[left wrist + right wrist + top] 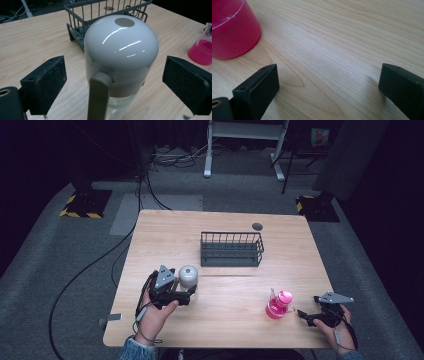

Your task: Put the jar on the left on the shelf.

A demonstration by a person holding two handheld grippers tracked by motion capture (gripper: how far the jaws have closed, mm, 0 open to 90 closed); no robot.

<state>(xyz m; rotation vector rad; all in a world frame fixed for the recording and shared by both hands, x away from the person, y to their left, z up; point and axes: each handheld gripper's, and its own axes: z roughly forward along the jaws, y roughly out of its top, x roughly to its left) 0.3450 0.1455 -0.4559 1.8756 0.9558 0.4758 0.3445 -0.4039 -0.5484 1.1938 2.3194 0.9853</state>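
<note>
item one, my left tool (191, 292): jaws standing wide apart on either side of a bottle, pads clear of it on both sides in the left gripper view, nothing clamped

item two, clear bottle with a glossy grey domed cap (121, 47): upright on the worktop (220, 325), front left part, a round hollow in the top of the cap, a drab olive strap or handle (98, 97) running down the near side, see-through body below; it sits between my left jaws, touching neither pad as far as i can tell

item three, my right tool (301, 315): jaws apart, nothing between them but bare wood in the right gripper view, held low over the front right part of the worktop and pointed toward the flask

item four, glass flask of pink liquid (276, 306): upright, pink cap on top, just beside my right tool's tips and apart from them; well apart from the bottle

item five, dark wire basket (231, 249): near the middle of the worktop toward the far side, behind the bottle, long side facing me; contents not discernible

item six, round dark grommet (257, 226): in the worktop past the basket, near the far edge
</note>
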